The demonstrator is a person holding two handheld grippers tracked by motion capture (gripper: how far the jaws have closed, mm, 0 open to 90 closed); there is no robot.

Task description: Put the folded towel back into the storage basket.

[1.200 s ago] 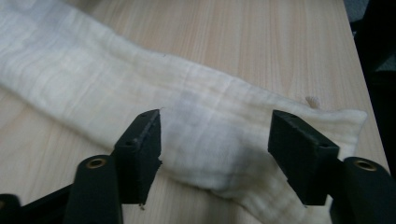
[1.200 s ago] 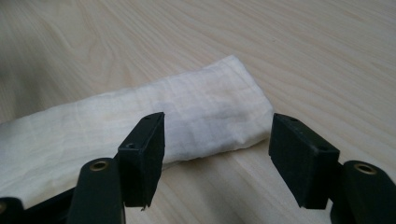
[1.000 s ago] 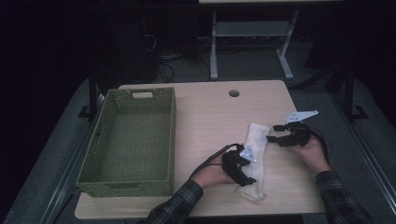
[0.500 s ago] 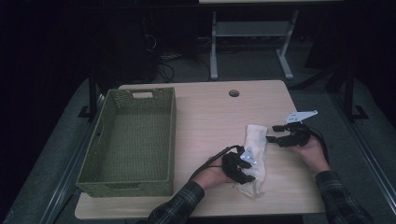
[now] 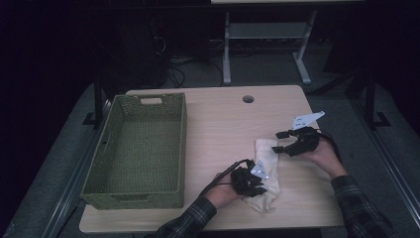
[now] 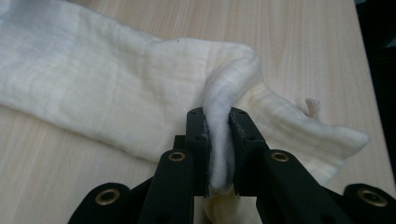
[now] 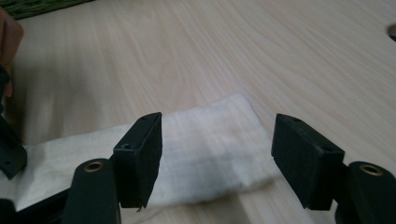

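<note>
At the left of the wooden table (image 5: 218,124) we see a green woven basket (image 5: 136,148), its long side running away from us, with a handle slot in its far wall. To the right of it, well clear of its wall, our left gripper (image 5: 250,182) sits low on the near part of the tabletop, its cable looping back toward the sleeve. Its jaws have just been closing, and in the left gripper view we find them pinched on a raised fold of the cream cloth (image 6: 116,88): the fabric humps up between the two black pads and is squeezed thin there, while the rest spreads flat on the wood to either side, with a frayed thread end poking out at the far corner. From above, the cloth (image 5: 267,163) lies as a narrow strip on the right half of the table, running from our left gripper up and away toward our right gripper (image 5: 282,141). That right gripper hovers just beyond the far end of the strip, held in a hand with a plaid sleeve, its grey plate on top. In the right gripper view its jaws stand wide apart with nothing pressed between them; the far end of the cloth (image 7: 205,140) lies flat on the table below the gap.
</note>
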